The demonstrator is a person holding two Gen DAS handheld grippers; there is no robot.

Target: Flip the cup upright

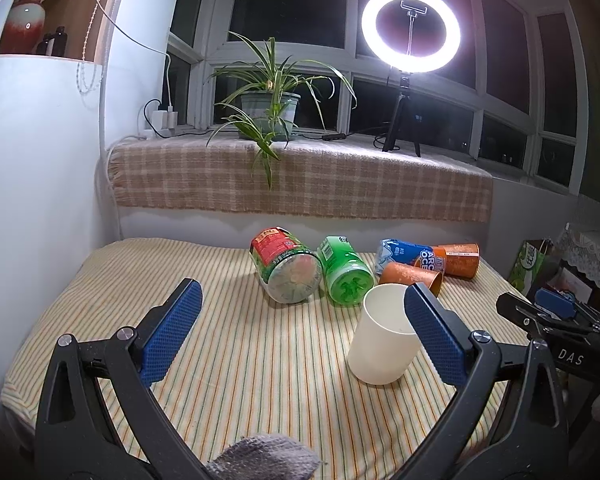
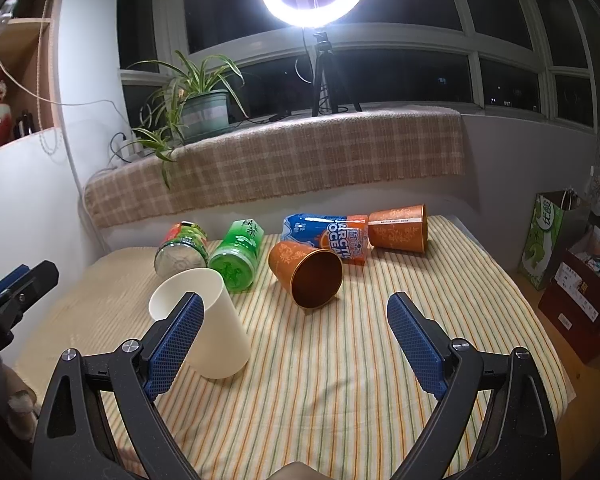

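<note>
A cream cup (image 1: 384, 340) stands upright, mouth up, on the striped tablecloth (image 1: 260, 360); it also shows in the right wrist view (image 2: 208, 320). My left gripper (image 1: 300, 312) is open and empty, its right finger (image 1: 432, 332) just in front of the cup. My right gripper (image 2: 296, 320) is open and empty, its left finger (image 2: 176, 340) in front of the cup. An orange cup (image 2: 308, 272) lies on its side, mouth toward me, ahead of the right gripper. A second orange cup (image 2: 400, 228) lies on its side behind it.
Three bottles lie on their sides at the back: a red-labelled one (image 1: 286, 268), a green one (image 1: 344, 270) and a blue Arctic Ocean one (image 2: 326, 236). A checked-cloth ledge (image 1: 300, 176) carries a potted plant (image 1: 270, 110) and ring light (image 1: 410, 28). Bags and boxes (image 2: 572, 272) stand right of the table.
</note>
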